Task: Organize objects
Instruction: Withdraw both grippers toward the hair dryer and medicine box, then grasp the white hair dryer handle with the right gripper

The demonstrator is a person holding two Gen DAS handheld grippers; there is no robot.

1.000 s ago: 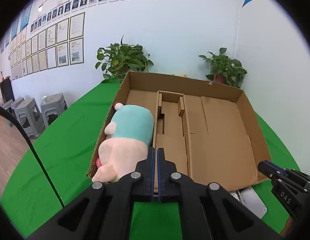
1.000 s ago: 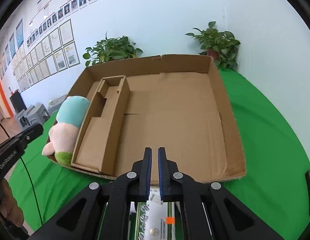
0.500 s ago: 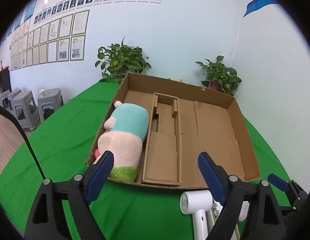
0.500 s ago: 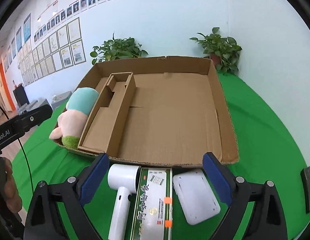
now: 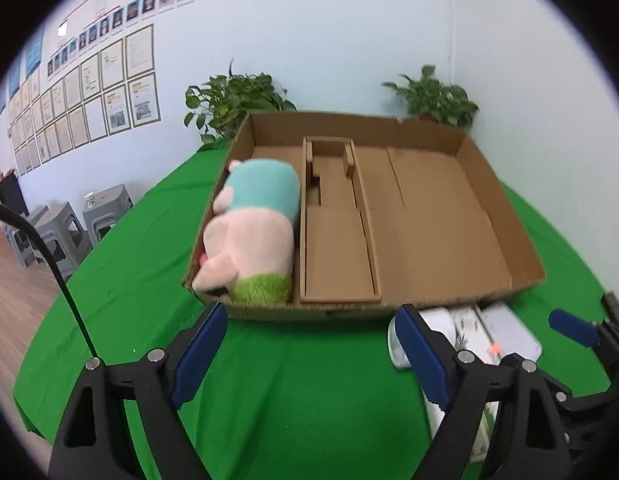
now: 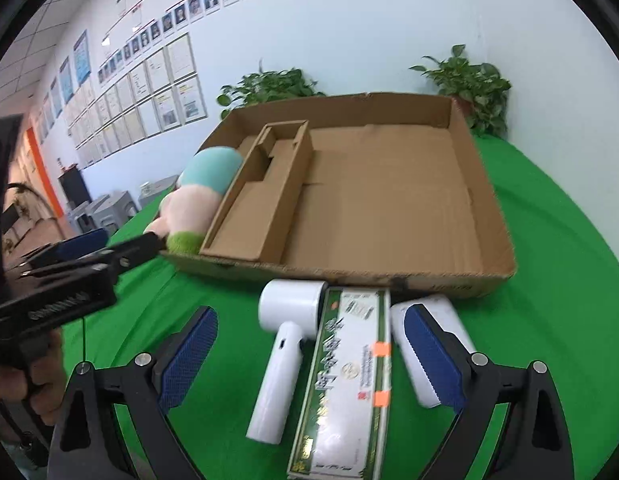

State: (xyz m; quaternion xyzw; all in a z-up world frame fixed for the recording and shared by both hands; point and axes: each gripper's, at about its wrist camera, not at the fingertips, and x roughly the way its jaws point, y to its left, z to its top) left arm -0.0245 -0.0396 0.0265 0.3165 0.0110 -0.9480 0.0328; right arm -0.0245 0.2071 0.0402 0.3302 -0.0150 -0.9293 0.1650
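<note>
Both grippers hover over the green tablecloth (image 6: 549, 240) with nothing between their blue pads. The right gripper (image 6: 309, 352) stands wide open above three things lying just in front of the cardboard box (image 6: 389, 276): a white hair dryer (image 6: 285, 336), a long green-and-white carton (image 6: 349, 376) touching its right side, and a flat white device (image 6: 437, 320) right of that, partly behind the pad. The left gripper (image 5: 313, 352) is spread wide too and empty, in front of the box's near-left corner. Inside the box, a plush toy (image 5: 253, 232) in teal, pink and green fills the left compartment; the narrow middle tray (image 5: 333, 248) beside it and the wide right section hold nothing. Behind the box, two potted plants (image 5: 233, 100) stand by the wall.
</note>
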